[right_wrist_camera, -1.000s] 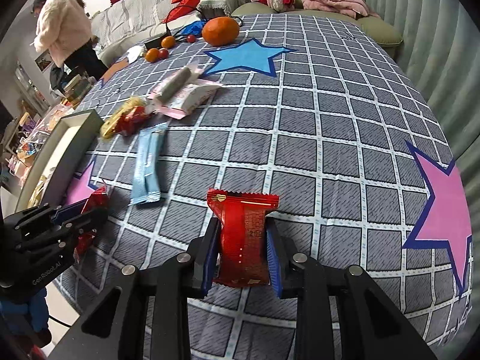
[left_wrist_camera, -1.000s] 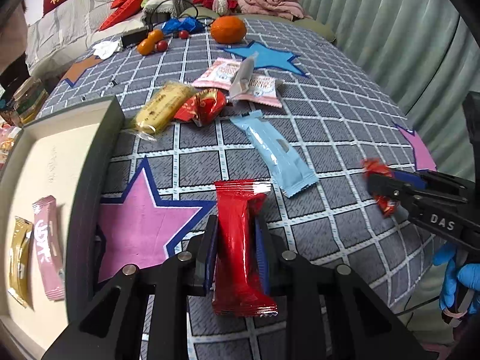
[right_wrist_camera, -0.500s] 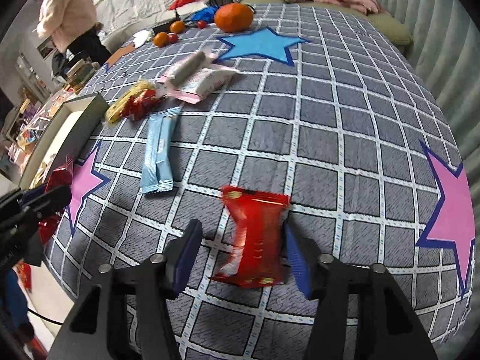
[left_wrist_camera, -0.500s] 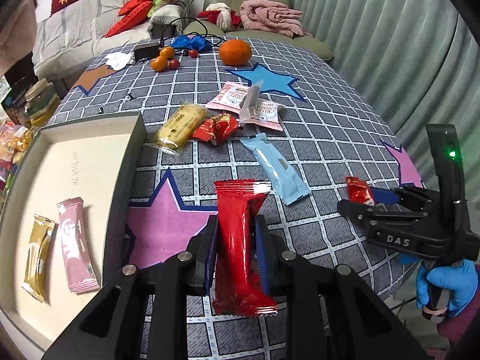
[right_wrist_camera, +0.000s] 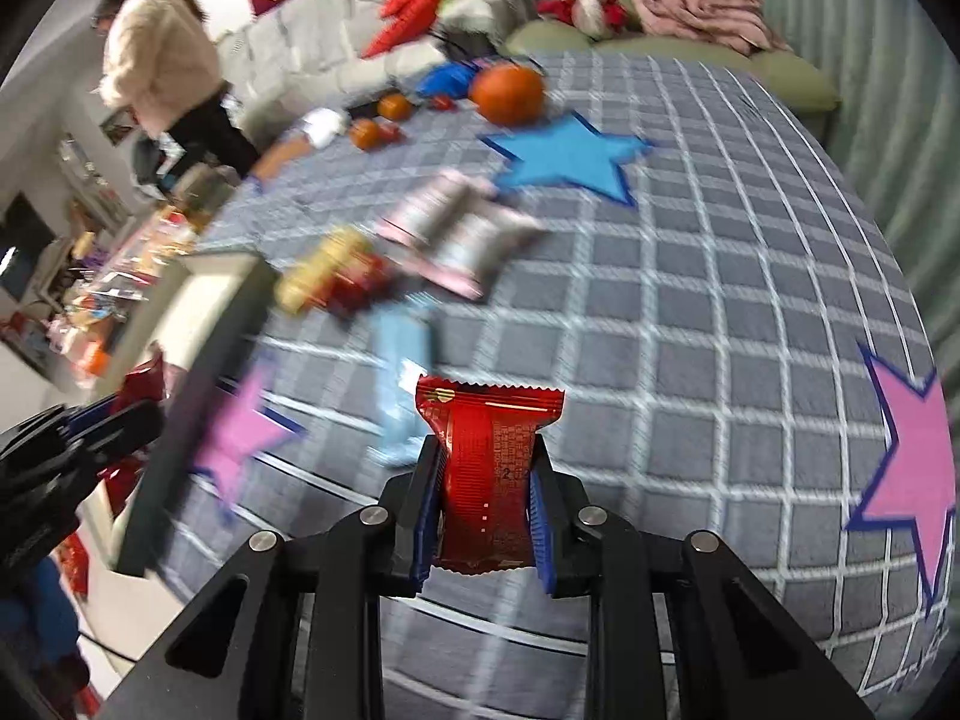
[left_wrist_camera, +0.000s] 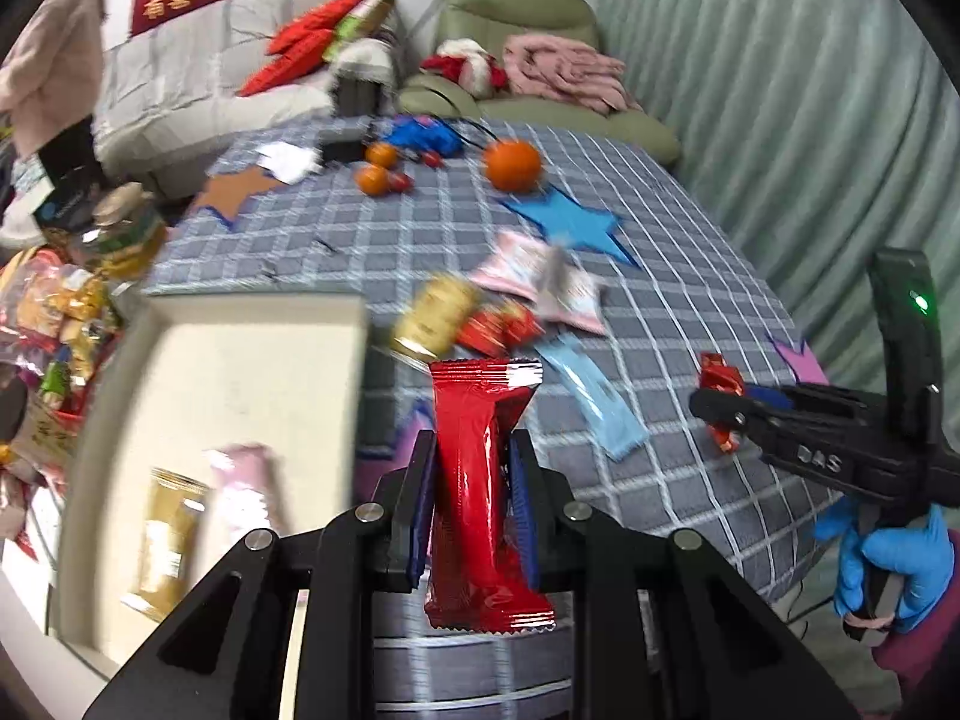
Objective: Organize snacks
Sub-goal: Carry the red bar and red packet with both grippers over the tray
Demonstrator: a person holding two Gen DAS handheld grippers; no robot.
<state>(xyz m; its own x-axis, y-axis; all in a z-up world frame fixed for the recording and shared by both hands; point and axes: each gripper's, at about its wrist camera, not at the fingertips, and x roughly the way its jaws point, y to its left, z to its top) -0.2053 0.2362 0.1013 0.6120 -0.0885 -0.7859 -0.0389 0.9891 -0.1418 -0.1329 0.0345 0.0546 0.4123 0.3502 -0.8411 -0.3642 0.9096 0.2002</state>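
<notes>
My left gripper (left_wrist_camera: 471, 450) is shut on a long red snack bar (left_wrist_camera: 480, 510), held upright above the table's near edge, just right of the cream-lined box (left_wrist_camera: 240, 372). Inside the box lie a pink bar (left_wrist_camera: 240, 492) and a gold bar (left_wrist_camera: 168, 534). My right gripper (right_wrist_camera: 486, 462) has its jaws closing, with the pads pressing on a short red packet (right_wrist_camera: 489, 414) lifted off the checked cloth. The left wrist view shows the right gripper (left_wrist_camera: 720, 414) at the right, in a blue-gloved hand (left_wrist_camera: 888, 558).
On the cloth lie a light blue packet (left_wrist_camera: 594, 402), a yellow packet (left_wrist_camera: 438, 312), a red wrapped snack (left_wrist_camera: 498, 324) and pink-white packets (left_wrist_camera: 540, 282). Oranges (left_wrist_camera: 513, 163) sit at the far end. A person in a cream sweater (right_wrist_camera: 162, 54) stands beyond the table.
Both grippers rose with their packets. The right jaws spread around the short red packet half a second ago and have closed on it again. The left view swung toward the box.
</notes>
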